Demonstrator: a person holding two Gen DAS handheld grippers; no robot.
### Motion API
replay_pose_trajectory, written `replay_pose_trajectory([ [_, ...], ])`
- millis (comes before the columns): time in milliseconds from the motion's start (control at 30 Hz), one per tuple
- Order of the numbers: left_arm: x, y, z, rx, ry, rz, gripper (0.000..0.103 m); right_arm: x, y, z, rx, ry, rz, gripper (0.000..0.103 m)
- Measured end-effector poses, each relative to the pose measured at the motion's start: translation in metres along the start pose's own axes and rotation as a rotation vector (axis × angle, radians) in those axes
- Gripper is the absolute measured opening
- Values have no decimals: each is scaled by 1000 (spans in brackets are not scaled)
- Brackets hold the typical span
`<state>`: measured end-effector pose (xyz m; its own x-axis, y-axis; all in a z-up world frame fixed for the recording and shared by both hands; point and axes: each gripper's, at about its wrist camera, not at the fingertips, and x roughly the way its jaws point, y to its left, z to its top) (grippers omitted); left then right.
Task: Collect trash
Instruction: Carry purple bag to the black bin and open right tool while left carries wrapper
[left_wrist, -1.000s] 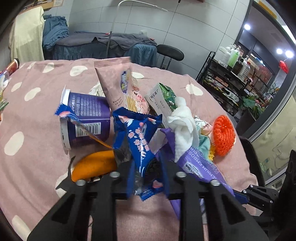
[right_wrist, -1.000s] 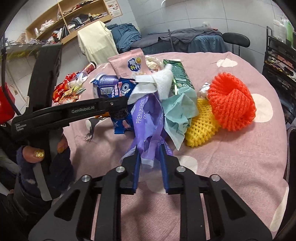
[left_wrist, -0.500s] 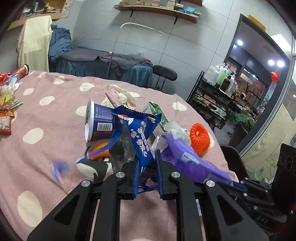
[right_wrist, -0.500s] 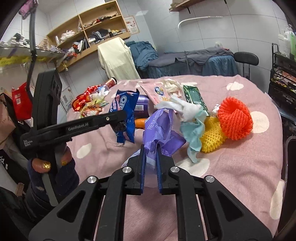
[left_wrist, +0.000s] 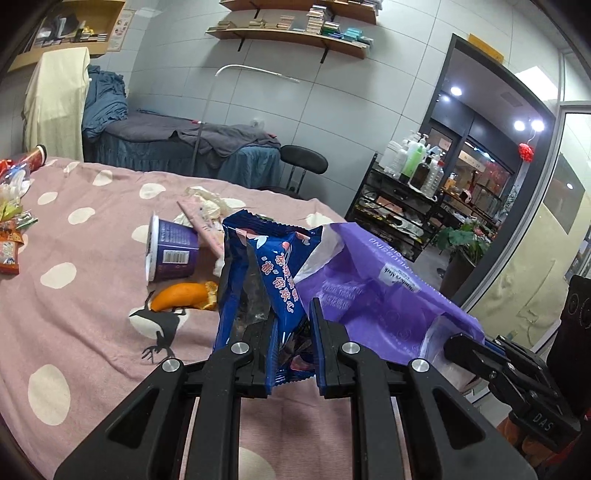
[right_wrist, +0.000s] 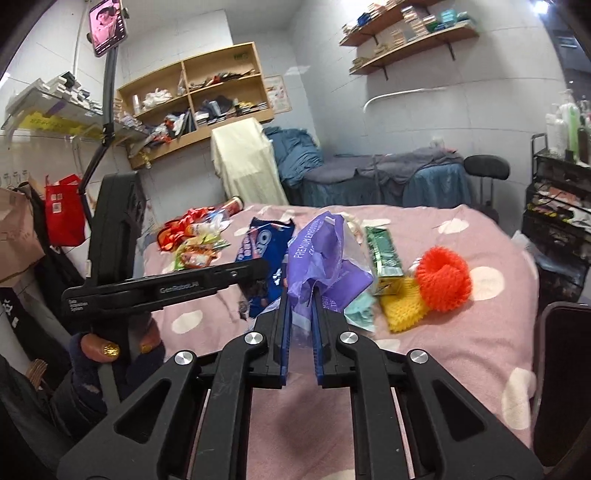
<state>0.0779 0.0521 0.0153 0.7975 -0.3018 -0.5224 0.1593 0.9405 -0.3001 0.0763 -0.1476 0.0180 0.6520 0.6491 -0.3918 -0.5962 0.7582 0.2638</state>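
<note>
My left gripper (left_wrist: 291, 314) is shut on a blue cookie wrapper (left_wrist: 269, 273), held up above the pink dotted tablecloth (left_wrist: 74, 288). My right gripper (right_wrist: 299, 295) is shut on a purple tissue packet (right_wrist: 325, 262), also lifted off the cloth. In the left wrist view the purple packet (left_wrist: 369, 291) hangs to the right, gripped by the right gripper (left_wrist: 456, 354). In the right wrist view the blue wrapper (right_wrist: 262, 254) hangs from the left gripper (right_wrist: 258, 271) at left. On the cloth lie a purple cup (left_wrist: 171, 253) on its side, orange peel (left_wrist: 183, 295), a pink snack bag (left_wrist: 207, 225).
A green carton (right_wrist: 384, 254), a teal tissue (right_wrist: 360, 310), yellow foam net (right_wrist: 400, 304) and orange foam net (right_wrist: 443, 278) lie at the right. Snack packs (right_wrist: 192, 240) are piled at the far left. A black chair back (right_wrist: 565, 380) stands by the table's right edge. A hand (right_wrist: 110, 354) holds the left gripper.
Both grippers have lifted up and away from the trash pile, carrying the blue wrapper and the purple packet off the cloth. The white tissue dropped away from the purple packet.
</note>
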Motion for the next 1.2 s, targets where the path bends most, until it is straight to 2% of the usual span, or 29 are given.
replay_pose_trajectory([
  [233, 12, -28, 1, 54, 12, -59, 16, -32, -42, 2, 85, -81, -157, 11],
  [467, 43, -63, 2, 108, 69, -152, 16, -69, -99, -8, 197, -119, -344, 11],
  [633, 67, -92, 2, 147, 122, -225, 16, -86, -142, -22, 268, -110, -505, 11],
  [800, 85, -122, -1, 194, 163, -274, 16, -90, -191, -42, 336, -61, -684, 11],
  [900, 91, -137, -7, 227, 182, -287, 16, -88, -222, -58, 393, -23, -738, 11],
  [1100, 108, -168, -16, 285, 221, -310, 16, -76, -271, -91, 520, 64, -779, 12],
  [1200, 115, -178, -20, 305, 244, -315, 16, -71, -282, -106, 551, 91, -783, 17],
])
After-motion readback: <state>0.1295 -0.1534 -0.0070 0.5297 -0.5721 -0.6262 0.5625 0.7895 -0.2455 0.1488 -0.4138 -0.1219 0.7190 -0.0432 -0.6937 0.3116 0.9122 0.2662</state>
